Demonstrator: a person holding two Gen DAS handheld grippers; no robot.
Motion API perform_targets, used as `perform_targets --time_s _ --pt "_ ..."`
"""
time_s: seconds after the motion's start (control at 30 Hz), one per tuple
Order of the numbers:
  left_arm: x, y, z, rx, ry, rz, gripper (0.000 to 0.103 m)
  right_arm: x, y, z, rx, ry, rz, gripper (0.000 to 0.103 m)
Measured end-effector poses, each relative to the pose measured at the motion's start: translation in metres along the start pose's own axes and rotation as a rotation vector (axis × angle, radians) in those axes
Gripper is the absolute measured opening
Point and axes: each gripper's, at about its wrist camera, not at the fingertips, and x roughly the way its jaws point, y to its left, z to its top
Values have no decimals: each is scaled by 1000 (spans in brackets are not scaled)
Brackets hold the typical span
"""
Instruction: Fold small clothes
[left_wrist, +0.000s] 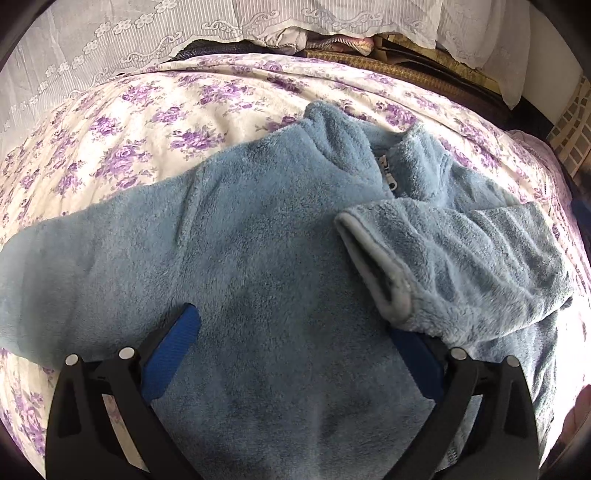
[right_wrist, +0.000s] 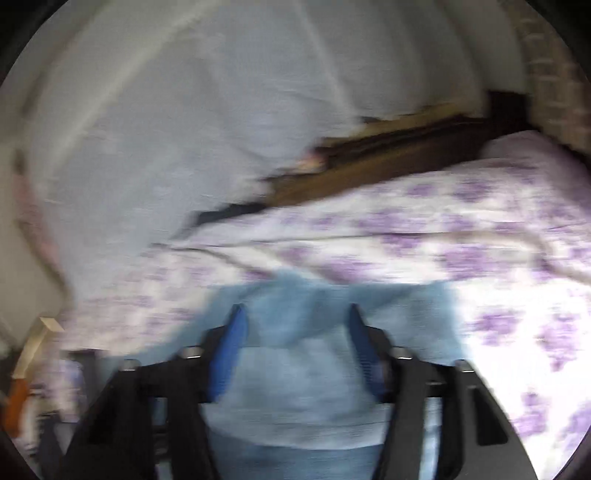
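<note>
A small blue fleece jacket (left_wrist: 258, 229) lies flat on the floral bedspread (left_wrist: 147, 122), zipper collar at the far end. Its right sleeve (left_wrist: 461, 258) is folded across the chest, with the pale cuff pointing toward the middle. The left sleeve stretches out to the left. My left gripper (left_wrist: 295, 332) hovers over the jacket's lower body, open wide, blue pads apart and nothing between them. In the blurred right wrist view, my right gripper (right_wrist: 295, 314) stands open just above the blue fleece (right_wrist: 303, 387). The cloth shows between the fingers, but the pads do not press on it.
A white lace curtain (left_wrist: 110, 44) hangs behind the bed. Dark wooden boards and bundled fabric (left_wrist: 351, 42) sit along the far edge. A tiled wall (left_wrist: 572, 133) stands at the right. The bedspread (right_wrist: 480, 229) extends to the right of the jacket.
</note>
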Motion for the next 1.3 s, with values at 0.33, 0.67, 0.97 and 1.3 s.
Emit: perform_targets --time_s 0.33,0.67,0.97,1.3 --pt "3 -2 31 -79 58 -160 98 -3 -72 -3 206 48 0 57" --pt "-22 25 24 -182 49 -300 96 -6 -65 -2 192 38 17 63" --pt "0 1 11 -138 139 -328 86 -8 -64 -6 196 34 25 65" --pt "-14 11 18 -111 22 -281 10 -5 -61 -8 160 23 2 60"
